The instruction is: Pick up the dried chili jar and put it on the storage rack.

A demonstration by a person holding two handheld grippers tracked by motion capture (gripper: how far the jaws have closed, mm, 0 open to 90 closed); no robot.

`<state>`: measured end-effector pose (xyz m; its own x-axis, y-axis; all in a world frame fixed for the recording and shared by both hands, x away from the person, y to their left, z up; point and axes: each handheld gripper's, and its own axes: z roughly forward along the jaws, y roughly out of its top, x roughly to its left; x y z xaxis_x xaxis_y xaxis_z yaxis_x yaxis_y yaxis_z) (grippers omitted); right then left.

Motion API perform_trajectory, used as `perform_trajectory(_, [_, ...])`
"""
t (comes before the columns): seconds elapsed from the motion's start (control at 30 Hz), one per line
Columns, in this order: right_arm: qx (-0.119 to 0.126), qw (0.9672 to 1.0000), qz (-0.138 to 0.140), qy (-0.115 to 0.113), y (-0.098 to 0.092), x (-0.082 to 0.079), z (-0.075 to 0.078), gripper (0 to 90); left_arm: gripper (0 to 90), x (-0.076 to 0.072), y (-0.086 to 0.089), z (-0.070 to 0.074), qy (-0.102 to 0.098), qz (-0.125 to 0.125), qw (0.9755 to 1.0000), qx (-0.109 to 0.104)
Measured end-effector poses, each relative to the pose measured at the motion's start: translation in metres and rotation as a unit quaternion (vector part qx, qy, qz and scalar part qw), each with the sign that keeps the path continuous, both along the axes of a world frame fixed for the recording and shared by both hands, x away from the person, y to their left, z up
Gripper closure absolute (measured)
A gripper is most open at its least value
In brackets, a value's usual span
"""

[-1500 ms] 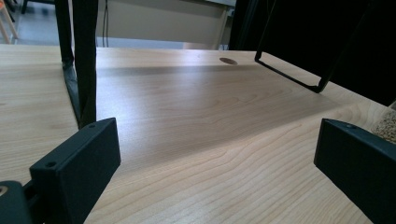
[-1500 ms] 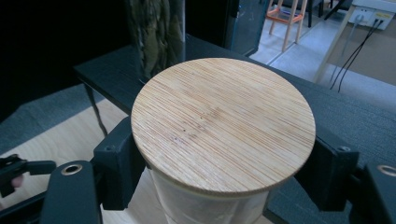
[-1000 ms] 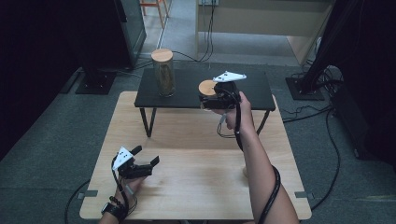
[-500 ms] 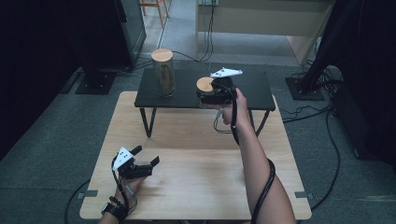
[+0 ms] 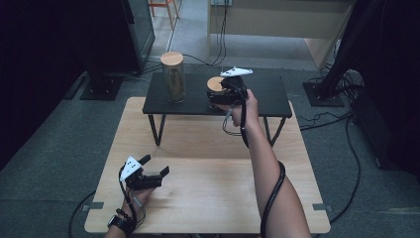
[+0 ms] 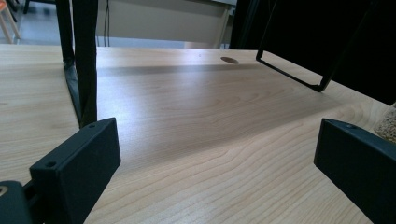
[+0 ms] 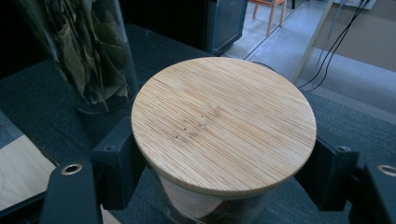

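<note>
From the high view, the right tool (image 5: 214, 97) is up on the black shelf (image 5: 267, 94) that stands on the far part of the desk (image 5: 208, 163), and its jaws are clamped on a short jar (image 5: 215, 85) with a round wooden lid. That jar sits near the middle of the shelf, to the right of a tall jar (image 5: 174, 76) with the same kind of lid, the two a bit apart. The left tool (image 5: 157, 173) rests low on the desk, well in front of the shelf's left leg, jaws spread and nothing in them. In the left gripper view, both black jaws stand wide apart over bare wood, shelf legs (image 6: 84, 60) rising behind. In the right gripper view, the short jar's lid (image 7: 224, 123) sits between the jaws, which press the glass just under it, with the tall jar (image 7: 79, 51) of dried leaves just behind on the left.
</note>
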<state>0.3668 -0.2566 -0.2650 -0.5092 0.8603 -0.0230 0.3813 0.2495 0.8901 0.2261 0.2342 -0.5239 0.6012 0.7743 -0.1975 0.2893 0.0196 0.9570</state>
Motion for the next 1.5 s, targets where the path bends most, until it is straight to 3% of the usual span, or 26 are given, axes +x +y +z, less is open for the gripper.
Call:
perform_trajectory(0.23, [0.005, 0.9998, -0.017, -0.004, 0.008, 0.007, -0.003, 25.6, 0.4, 0.0, -0.001, 0.001, -0.001, -0.002, 1.0, 0.005])
perform_trajectory(0.63, [0.003, 0.9998, -0.019, 0.002, 0.013, 0.017, 0.0, 25.4, 0.4, 0.0, -0.001, 0.001, 0.0, 0.0, 1.0, 0.006])
perform_trajectory(0.7, [0.004, 0.9998, -0.017, 0.007, 0.012, 0.018, 0.001, 17.2, 0.4, 0.0, -0.001, 0.001, -0.001, 0.0, 1.0, 0.006])
perform_trajectory(0.77, [-0.003, 0.9995, -0.032, 0.002, 0.017, 0.013, 0.0, 4.3, 0.4, 0.0, -0.001, 0.001, -0.001, 0.0, 1.0, 0.006])
perform_trajectory(0.8, [0.001, 0.9992, -0.04, 0.001, 0.018, 0.011, 0.0, 2.7, 0.4, 0.0, -0.001, 0.001, -0.001, 0.0, 1.0, 0.006])
perform_trajectory(0.9, [0.02, 0.9993, -0.032, 0.002, 0.008, 0.01, -0.001, 2.6, 0.4, 0.0, -0.001, 0.001, -0.001, 0.0, 1.0, 0.006])
perform_trajectory(1.5, [-0.003, 0.9999, -0.013, -0.008, -0.007, -0.014, 0.008, 2.6, 0.4, -0.001, -0.001, 0.001, -0.003, 0.001, 1.0, 0.006])
